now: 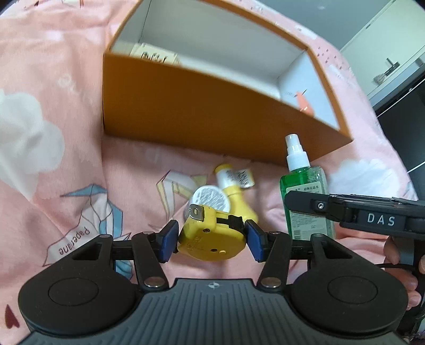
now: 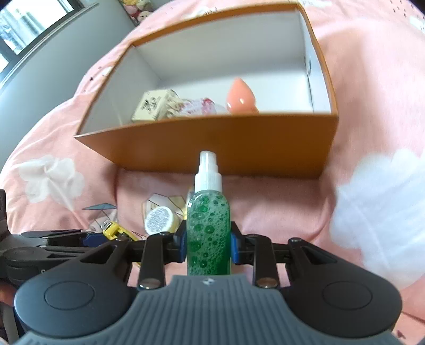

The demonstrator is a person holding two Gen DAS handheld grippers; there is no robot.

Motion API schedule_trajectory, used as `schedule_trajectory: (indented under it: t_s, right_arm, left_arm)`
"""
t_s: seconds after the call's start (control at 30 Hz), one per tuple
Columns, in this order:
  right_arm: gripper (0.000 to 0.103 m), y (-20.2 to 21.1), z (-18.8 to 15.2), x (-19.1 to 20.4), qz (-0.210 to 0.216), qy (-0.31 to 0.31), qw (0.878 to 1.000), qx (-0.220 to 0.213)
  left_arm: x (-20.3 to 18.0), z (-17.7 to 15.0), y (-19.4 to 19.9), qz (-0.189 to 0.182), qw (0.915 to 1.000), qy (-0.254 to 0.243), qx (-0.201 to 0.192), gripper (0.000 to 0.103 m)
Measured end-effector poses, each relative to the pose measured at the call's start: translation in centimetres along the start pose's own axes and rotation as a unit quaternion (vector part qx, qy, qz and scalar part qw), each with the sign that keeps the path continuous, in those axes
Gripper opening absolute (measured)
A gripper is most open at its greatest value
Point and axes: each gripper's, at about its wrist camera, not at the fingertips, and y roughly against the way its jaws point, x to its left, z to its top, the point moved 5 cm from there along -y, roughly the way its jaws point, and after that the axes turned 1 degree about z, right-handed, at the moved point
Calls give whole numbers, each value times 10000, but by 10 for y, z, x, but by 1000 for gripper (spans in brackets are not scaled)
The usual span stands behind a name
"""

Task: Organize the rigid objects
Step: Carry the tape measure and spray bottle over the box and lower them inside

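Observation:
My left gripper (image 1: 209, 238) is shut on a yellow tape measure (image 1: 209, 236), just above the pink bedsheet. My right gripper (image 2: 208, 242) is shut on a green spray bottle (image 2: 208, 233) with a white pump top, held upright; the bottle also shows in the left wrist view (image 1: 305, 191). An orange box (image 2: 225, 148) with a white inside stands open ahead of both grippers. In it lie a cream carton (image 2: 152, 106), a crinkled clear packet (image 2: 196, 107) and a peach egg-shaped piece (image 2: 240, 96). A yellow bottle (image 1: 235, 193) and a small round jar (image 1: 211, 199) lie on the sheet.
The pink bedsheet (image 1: 53, 185) with cloud and paper-crane prints covers the whole surface. The right gripper's black body (image 1: 372, 215) crosses the right side of the left wrist view. A window (image 2: 26, 24) and grey wall lie beyond the bed.

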Motion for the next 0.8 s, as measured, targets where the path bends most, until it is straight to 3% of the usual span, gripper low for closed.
schedule_trajectory:
  t_s: [0.5,0.8]
  right_arm:
    - [29,48,40,40,165,642,9963,-555]
    - [29,68,91,48,196,752,9921,-986]
  left_arm:
    - [-30,42,51,-220,9959,-382,-794,61]
    - [-47,92,61,-204,9900,-541,-1290,60]
